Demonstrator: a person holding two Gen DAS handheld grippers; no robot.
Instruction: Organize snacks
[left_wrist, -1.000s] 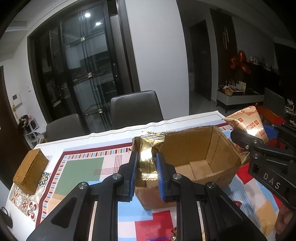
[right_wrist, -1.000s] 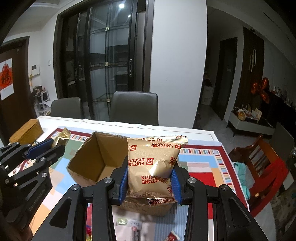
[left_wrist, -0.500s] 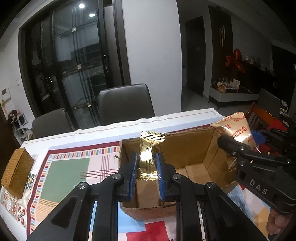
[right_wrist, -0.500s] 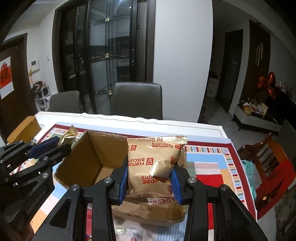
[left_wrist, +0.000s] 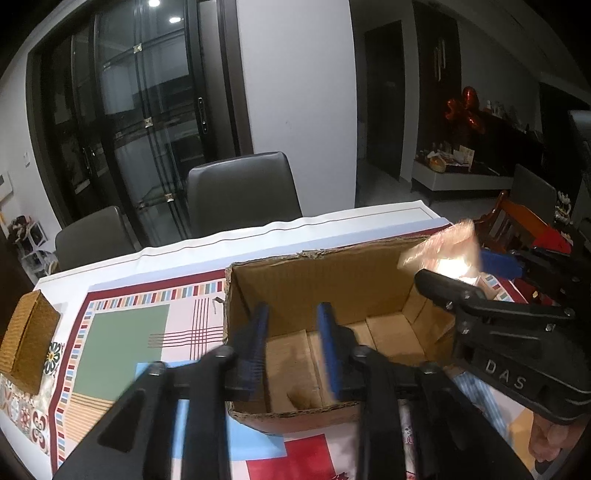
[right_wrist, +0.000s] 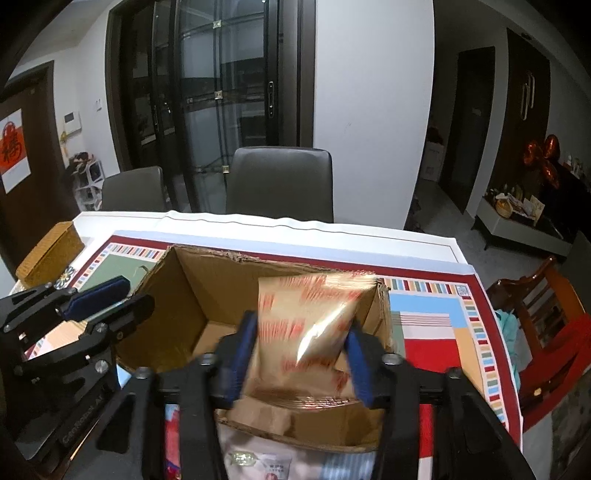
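Observation:
An open cardboard box (left_wrist: 332, 288) (right_wrist: 221, 258) stands on the patterned tablecloth. My left gripper (left_wrist: 293, 332) (right_wrist: 122, 299) hangs over the box's near left side. Its jaws are opening and nothing is between them. The gold-wrapped snack is not in view. My right gripper (right_wrist: 301, 328) (left_wrist: 458, 269) is over the box's right end with its jaws opening. The Fortune Biscuits bag (right_wrist: 306, 325) (left_wrist: 443, 251) is a motion blur between the spread fingers, loose over the box's mouth.
A woven brown box (left_wrist: 26, 339) (right_wrist: 51, 251) sits at the table's far left. Two grey chairs (left_wrist: 240, 192) stand behind the table. A wooden chair with a red cushion (right_wrist: 546, 314) stands off the right edge. Small snack packets (right_wrist: 243, 458) lie in front of the box.
Both grippers came in over the box and their jaws spread. The gold snack has left the left fingers. The biscuit bag has come loose between the right fingers.

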